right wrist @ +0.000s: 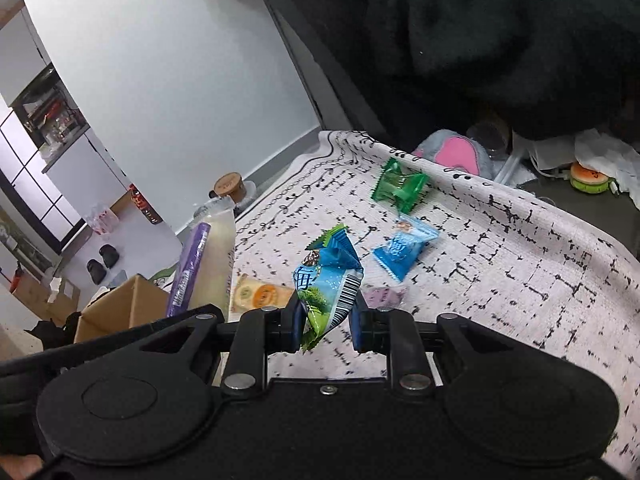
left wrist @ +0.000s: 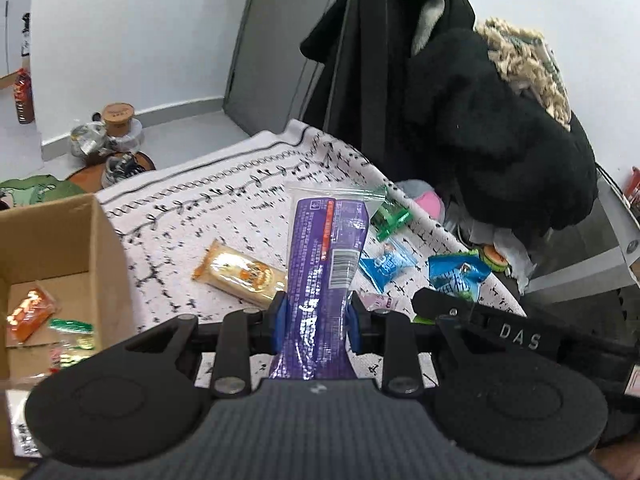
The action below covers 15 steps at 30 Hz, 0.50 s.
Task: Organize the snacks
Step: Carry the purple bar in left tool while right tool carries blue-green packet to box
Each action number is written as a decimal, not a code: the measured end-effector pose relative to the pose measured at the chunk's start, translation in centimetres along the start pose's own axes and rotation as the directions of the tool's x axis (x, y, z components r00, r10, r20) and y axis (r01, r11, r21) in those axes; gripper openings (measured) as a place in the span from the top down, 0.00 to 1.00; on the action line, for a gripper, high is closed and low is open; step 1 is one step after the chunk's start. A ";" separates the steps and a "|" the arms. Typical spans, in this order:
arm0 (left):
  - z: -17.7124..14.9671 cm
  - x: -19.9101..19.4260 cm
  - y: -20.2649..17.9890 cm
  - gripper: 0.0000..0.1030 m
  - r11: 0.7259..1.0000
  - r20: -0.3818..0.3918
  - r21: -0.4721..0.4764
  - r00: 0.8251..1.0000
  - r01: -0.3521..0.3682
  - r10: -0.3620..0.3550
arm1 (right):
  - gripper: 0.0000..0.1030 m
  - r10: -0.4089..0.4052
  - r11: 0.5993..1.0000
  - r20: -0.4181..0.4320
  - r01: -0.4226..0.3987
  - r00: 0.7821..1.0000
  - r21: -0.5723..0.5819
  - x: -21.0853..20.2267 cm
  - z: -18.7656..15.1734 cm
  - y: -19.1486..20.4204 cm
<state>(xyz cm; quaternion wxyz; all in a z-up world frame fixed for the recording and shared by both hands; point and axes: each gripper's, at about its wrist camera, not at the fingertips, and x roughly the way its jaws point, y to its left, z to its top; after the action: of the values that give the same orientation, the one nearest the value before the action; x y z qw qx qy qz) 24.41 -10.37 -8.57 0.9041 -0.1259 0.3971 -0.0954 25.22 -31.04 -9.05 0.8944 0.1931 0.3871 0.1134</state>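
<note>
My left gripper is shut on a long purple snack packet that sticks up above the patterned cloth. My right gripper is shut on a blue and green snack packet, lifted off the cloth. The purple packet shows at the left of the right wrist view too. On the cloth lie an orange and yellow snack, a green packet, a small blue packet and a pale purple sweet. The cardboard box at left holds several snacks.
Black coats hang over the far right side of the cloth. A grey and pink plush toy and a burger-shaped toy lie beyond the cloth's edge. Jars and clutter sit on the floor by the wall.
</note>
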 end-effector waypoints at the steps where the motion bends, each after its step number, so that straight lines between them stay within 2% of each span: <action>1: 0.0 -0.5 0.1 0.72 1.000 0.007 -0.005 1.000 0.000 0.000 | 0.79 0.000 1.000 0.005 0.000 1.000 -0.004 -0.3 -0.2 0.4; 15: -1.1 -5.5 2.8 0.72 0.999 0.073 -0.050 0.997 -0.006 0.010 | 0.79 -0.002 0.998 0.042 0.005 0.999 -0.064 -2.1 -1.9 5.1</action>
<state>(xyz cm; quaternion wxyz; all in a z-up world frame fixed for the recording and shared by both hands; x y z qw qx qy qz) 20.16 -6.33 -6.29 0.9149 -0.1504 0.3665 -0.0772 22.09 -26.68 -6.68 0.9082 0.1660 0.3650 0.1201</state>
